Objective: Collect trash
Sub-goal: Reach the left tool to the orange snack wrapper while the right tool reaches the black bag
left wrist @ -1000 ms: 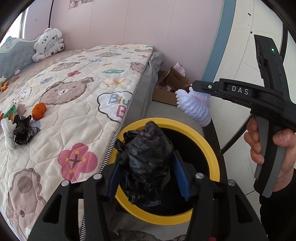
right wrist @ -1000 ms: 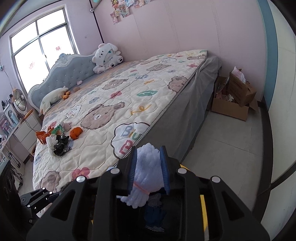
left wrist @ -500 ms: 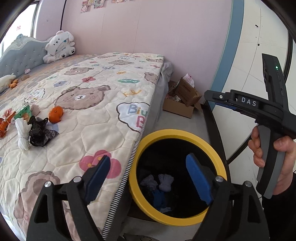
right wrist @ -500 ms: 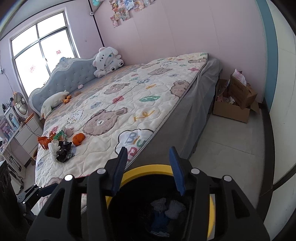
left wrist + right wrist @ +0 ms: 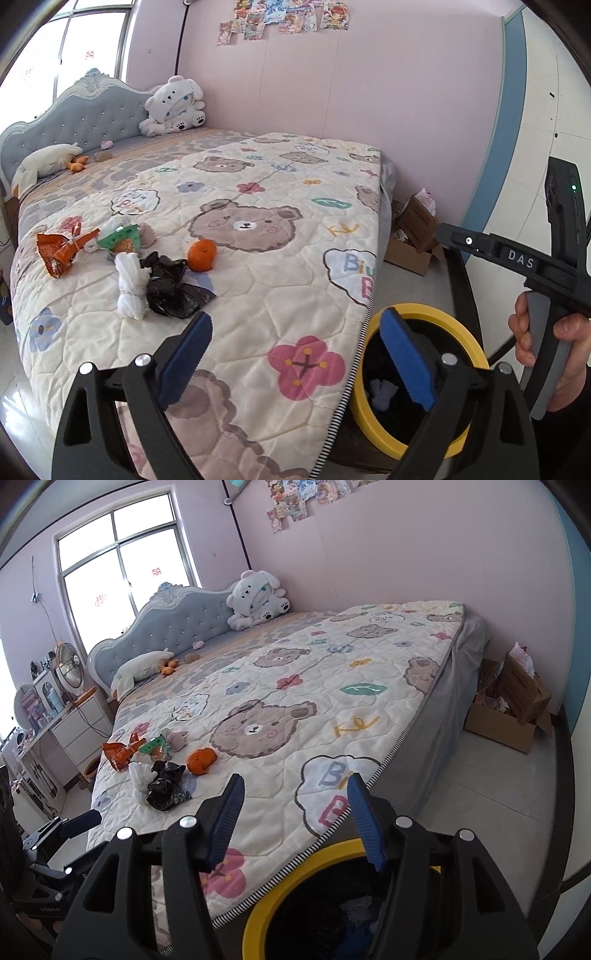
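Both hand-held grippers empty, jaws opening. Left hand-held gripper [image 5: 295,354] spread wide over the bed's [image 5: 258,280] corner; right hand-held gripper [image 5: 295,812] apart above the yellow-rimmed bin [image 5: 273,897]. Bin stands on the floor against the bed's foot corner, scraps inside. On the bed: black bag [image 5: 170,284], white wad [image 5: 129,284], orange peel [image 5: 201,254], wrappers [image 5: 62,247].

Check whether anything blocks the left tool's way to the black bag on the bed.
Nothing visible does. The left tool, jaws opening and empty, faces bare quilt up to the black bag. A white bundle lies against the bag's left side, not in front.
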